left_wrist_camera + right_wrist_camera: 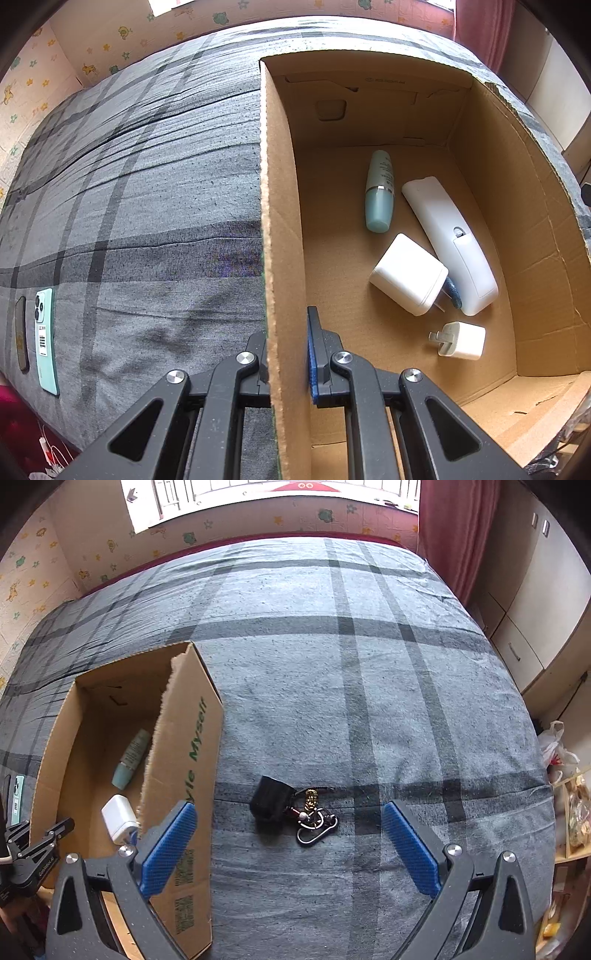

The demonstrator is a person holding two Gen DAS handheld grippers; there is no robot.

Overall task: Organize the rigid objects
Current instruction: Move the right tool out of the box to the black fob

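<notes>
Your next piece is the small black boxy case with a bunch of metal rings, a brass-coloured chain and a silver carabiner clipped to it (271,802), lying on the grey plaid bedspread (369,701) just beside the right outer wall of the open brown cardboard box (184,746), apart from it and roughly centred between your right tool's fingers. Judge it as light and stiff in the body but loose at the tail: the case should hold its shape under the pads, while the rings and carabiner will likely dangle, swing and perhaps snag on the torn cardboard edge. Take hold across the black case itself, not the chain, since round metal would probably slip off the pads. Your right tool (290,843) hovers above it with its 2 blue-padded fingers (168,843) spread wide and nothing between them; one finger sits close to the box wall, so mind that clearance as you come down. Your left tool (286,354) is pressed together on the near part of the box's left wall, one finger outside and the blue-padded one inside, steadying the box. Inside the box already lie a pale teal bottle (378,192), a long white remote-shaped device (450,243), a large white wall charger (408,275) and a small white plug adapter (461,339). Well to the left on the bed, outside the box, a mint-green phone (46,339) and a dark slim phone-like slab (21,334) lie side by side, seemingly waiting.
</notes>
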